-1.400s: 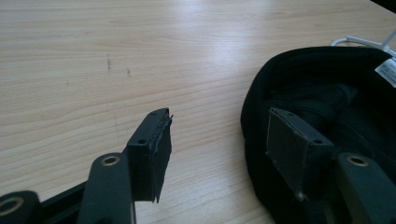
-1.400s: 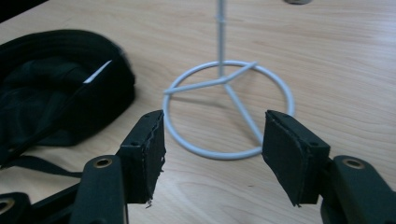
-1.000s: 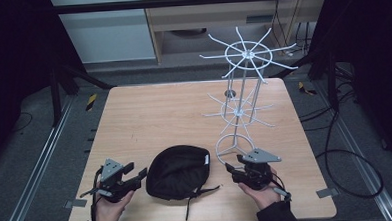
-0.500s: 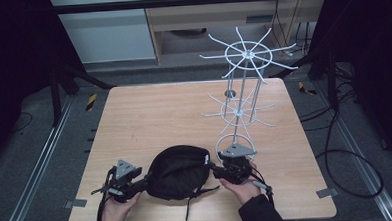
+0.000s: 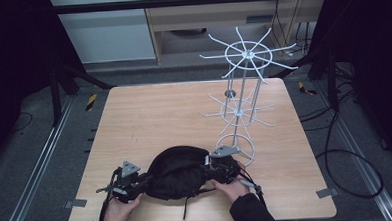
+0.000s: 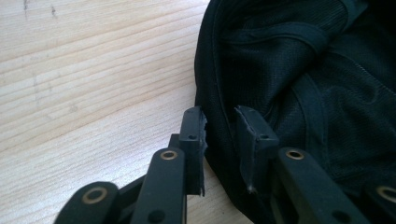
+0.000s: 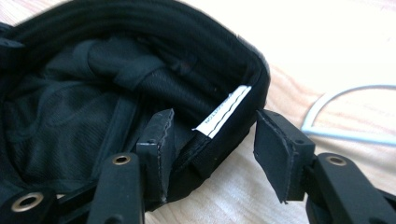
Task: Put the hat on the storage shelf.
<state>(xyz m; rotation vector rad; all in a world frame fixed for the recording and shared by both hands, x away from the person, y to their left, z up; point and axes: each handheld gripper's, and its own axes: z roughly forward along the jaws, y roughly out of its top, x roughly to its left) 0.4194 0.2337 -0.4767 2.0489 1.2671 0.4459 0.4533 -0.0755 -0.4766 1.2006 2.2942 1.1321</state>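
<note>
A black cap (image 5: 179,171) lies upside down near the table's front edge. My left gripper (image 5: 146,180) is at the cap's left rim. In the left gripper view the cap (image 6: 303,70) has its rim between the jaws of my left gripper (image 6: 219,121). Those jaws have just been closing, and a narrow gap still shows between the pads. My right gripper (image 5: 209,172) is at the cap's right side. In the right gripper view my right gripper (image 7: 212,128) stands open astride the cap's rim (image 7: 233,116), by a white label (image 7: 223,112).
A white wire hat rack (image 5: 241,106) stands on the wooden table (image 5: 159,117) at the right, its base ring (image 7: 345,135) just beyond my right gripper. Dark floor, rails and cables surround the table.
Both grippers have moved inward to the cap's two sides, the right one leftward from beside the rack's base. The left jaws have narrowed around the rim.
</note>
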